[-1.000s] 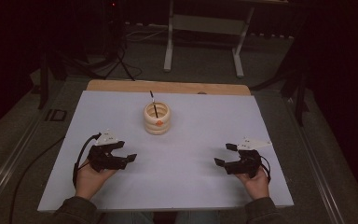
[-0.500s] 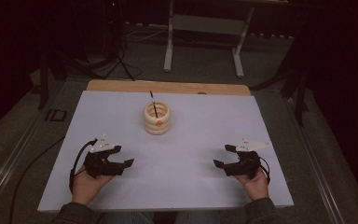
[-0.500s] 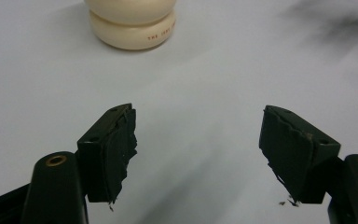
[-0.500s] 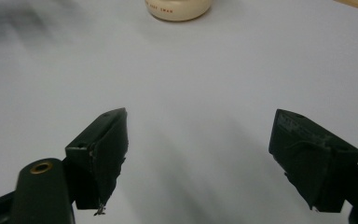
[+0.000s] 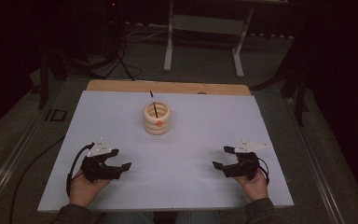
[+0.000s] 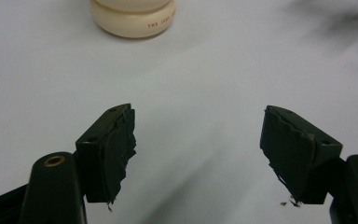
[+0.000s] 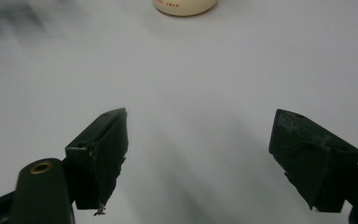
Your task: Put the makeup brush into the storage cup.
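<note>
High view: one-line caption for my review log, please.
Both hand-held grippers, left gripper and right gripper, rest open on the white table, short of the cream ribbed holder with its dark stick.

Both forearms come in from the near edge. The left gripper point(image 5: 121, 161) sits low at the near left, jaws spread wide and pointing right. The right gripper point(image 5: 221, 158) mirrors it at the near right, jaws equally wide, pointing left

A white sheet point(image 5: 191, 154) covers the desk point(image 5: 168, 87), whose wooden far edge shows; a metal stand point(image 5: 203, 28) rises behind on the floor point(image 5: 23, 135).
</note>
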Available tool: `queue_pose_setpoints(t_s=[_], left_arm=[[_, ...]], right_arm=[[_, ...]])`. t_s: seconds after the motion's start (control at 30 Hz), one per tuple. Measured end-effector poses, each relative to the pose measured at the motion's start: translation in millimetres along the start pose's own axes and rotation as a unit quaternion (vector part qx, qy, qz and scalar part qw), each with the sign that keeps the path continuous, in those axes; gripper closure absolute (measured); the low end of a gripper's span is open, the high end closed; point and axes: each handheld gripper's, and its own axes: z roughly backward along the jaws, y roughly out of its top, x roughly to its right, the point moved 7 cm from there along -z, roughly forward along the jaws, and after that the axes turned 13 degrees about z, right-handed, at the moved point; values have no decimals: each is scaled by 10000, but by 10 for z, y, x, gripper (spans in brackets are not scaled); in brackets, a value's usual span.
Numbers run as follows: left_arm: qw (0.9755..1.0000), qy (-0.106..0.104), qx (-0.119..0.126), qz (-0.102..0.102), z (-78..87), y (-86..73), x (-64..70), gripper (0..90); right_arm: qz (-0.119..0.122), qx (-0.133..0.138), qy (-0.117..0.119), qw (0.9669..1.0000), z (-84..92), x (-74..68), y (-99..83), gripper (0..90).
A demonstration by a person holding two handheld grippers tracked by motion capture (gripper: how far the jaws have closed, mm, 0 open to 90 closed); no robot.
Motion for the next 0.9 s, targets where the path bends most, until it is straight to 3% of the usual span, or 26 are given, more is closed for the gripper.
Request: queue_pose_setpoints(t_s=[0.9], left_arm=[[9999, -68, -94, -39, -54, -27, 1, 254]], right_arm=[[-58, 28, 96, 9999, -41, -8, -25, 193]])
